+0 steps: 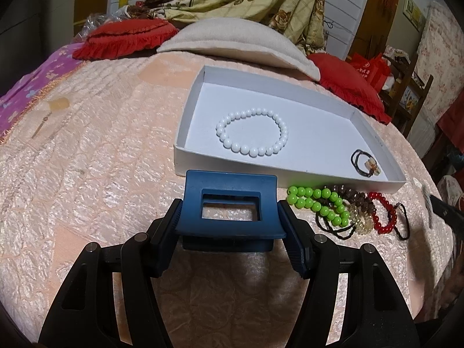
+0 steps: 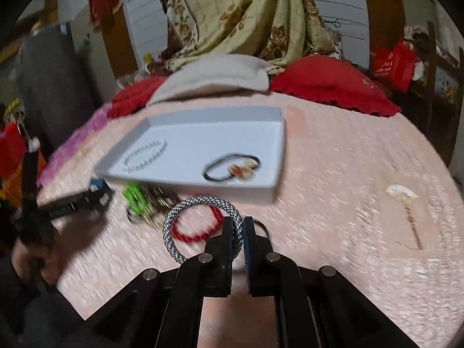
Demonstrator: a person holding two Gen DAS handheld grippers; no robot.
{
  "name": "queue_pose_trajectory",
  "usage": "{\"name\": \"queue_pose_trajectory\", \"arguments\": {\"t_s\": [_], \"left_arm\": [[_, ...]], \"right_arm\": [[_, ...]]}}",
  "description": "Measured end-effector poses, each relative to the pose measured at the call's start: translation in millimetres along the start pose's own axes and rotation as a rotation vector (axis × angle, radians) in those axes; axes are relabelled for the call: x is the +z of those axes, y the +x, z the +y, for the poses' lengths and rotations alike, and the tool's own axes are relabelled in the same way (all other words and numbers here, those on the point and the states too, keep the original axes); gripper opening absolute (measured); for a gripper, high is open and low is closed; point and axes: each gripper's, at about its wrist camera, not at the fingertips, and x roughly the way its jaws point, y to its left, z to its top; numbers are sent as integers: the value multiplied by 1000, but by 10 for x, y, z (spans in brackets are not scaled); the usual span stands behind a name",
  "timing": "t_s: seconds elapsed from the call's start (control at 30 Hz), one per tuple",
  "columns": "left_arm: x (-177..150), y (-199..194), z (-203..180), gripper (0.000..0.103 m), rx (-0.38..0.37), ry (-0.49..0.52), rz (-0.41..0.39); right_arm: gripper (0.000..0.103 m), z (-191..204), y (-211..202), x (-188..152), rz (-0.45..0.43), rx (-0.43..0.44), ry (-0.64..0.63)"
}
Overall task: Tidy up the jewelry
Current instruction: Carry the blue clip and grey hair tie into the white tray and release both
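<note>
The left gripper [image 1: 230, 226] had its ribbed black fingers spread wide and pressed against both ends of a matte blue plastic hair claw [image 1: 230, 207], a boxy clip with a rectangular window cut through its top, held just short of the near wall of the shallow white cardboard tray [image 1: 185, 156]. The tray sat on a peach quilted bedspread [image 1: 101, 174] with a puckered sheen. Inside it lay a ring of smooth round white beads [image 1: 251, 132] and, in the near right corner, a thin black elastic hair tie with a small pale charm [image 1: 364, 163]. Just outside that wall were heaped glossy green beads [image 1: 319, 204], a dark brown beaded strand [image 1: 352, 195] and a red bead bracelet [image 1: 384, 213]. The right gripper [image 2: 238, 229] was closed almost completely, pinching one side of a speckled grey-and-white woven cord bangle [image 2: 185, 217], a stiff round hoop standing on edge above the blurred bedspread.
</note>
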Motion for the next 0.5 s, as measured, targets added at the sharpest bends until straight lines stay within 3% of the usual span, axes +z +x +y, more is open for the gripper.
{"name": "queue_pose_trajectory", "arguments": {"t_s": [0.3,0.5], "left_arm": [[245,-315,-143,64,-19,72,-93],[768,88,-323,64,-22,67,-59]], "right_arm": [[6,-14,551,505,3,-10,45],[6,-69,876,690,5,-47,83]]}}
